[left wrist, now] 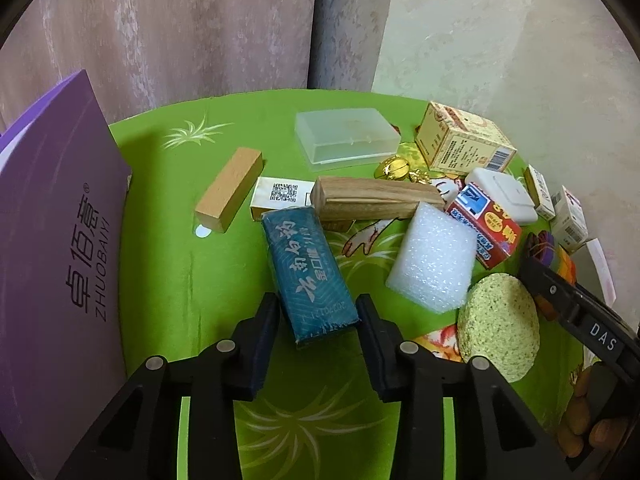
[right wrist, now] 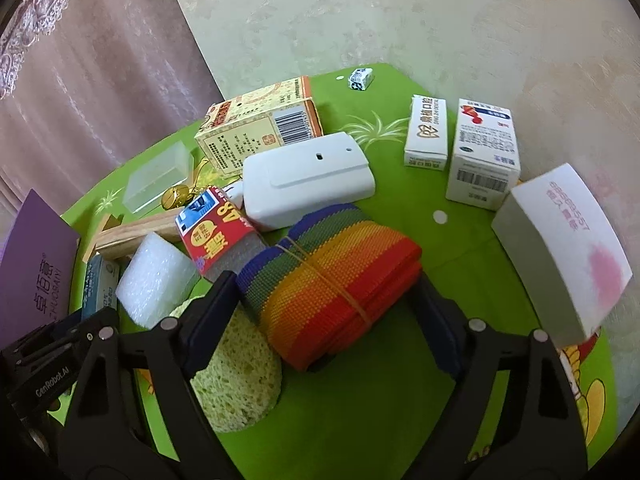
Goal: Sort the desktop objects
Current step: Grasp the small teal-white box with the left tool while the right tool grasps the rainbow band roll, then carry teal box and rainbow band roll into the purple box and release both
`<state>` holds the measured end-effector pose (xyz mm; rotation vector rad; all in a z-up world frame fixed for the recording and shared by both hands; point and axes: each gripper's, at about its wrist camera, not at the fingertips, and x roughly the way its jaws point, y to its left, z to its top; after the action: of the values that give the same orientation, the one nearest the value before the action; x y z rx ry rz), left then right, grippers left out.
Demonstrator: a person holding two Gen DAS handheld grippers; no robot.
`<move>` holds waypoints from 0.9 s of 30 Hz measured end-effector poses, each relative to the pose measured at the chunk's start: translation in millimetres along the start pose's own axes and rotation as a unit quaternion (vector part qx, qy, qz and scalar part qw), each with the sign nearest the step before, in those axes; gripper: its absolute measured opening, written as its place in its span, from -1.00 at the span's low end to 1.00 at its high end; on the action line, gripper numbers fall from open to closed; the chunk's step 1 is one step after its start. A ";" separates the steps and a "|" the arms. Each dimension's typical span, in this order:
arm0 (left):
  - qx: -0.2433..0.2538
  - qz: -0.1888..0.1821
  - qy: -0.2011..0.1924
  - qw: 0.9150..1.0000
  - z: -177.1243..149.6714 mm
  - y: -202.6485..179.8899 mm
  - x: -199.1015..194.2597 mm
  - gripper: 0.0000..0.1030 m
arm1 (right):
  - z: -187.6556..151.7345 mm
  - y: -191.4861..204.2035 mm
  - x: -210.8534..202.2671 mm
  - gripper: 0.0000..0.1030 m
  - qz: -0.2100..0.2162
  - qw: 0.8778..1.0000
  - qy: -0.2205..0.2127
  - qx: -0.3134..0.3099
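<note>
Desktop objects: lay jumbled on the green table (left wrist: 168, 240), centre to right of the left wrist view, unsorted I judged.
Left gripper (left wrist: 316, 320): my tongs sat either side of the teal packet (left wrist: 308, 272) at lower centre, jaws against its end, so I took it as clenched.
Purple box (left wrist: 60, 248): stood at left edge, perhaps the packet's destination.
Right gripper (right wrist: 324, 312): in the right wrist view, tongs spread wide around the rainbow strap roll (right wrist: 332, 276) at centre; one jaw clear of it, so released.
Sponge (right wrist: 236, 376): lay under the left jaw, crowding that grasp.
</note>
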<state>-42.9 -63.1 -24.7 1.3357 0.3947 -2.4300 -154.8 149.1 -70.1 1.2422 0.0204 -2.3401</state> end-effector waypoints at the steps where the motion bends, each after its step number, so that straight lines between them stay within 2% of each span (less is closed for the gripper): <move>1: 0.000 0.000 -0.002 1.000 0.9 0.1 -2.2 -0.23 | -0.8 -0.5 -1.6 0.68 0.000 1.000 -0.001 0.000; 14: -0.003 -0.021 -0.062 0.998 6.5 6.4 -51.0 -0.34 | 5.2 15.4 -41.3 0.67 0.018 0.999 -0.038 -0.016; 20: -0.010 -0.034 -0.066 0.997 0.0 14.2 -57.2 -0.34 | 4.8 32.3 -54.8 0.67 0.029 0.998 -0.047 -0.030; 27: -0.023 -0.044 -0.135 0.990 2.9 34.0 -110.2 -0.34 | 11.2 61.8 -73.2 0.67 0.044 0.995 -0.071 -0.058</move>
<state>24.4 -77.5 67.9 0.9709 0.4428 -2.6116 -103.0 122.1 6.8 1.0001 0.0527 -2.3089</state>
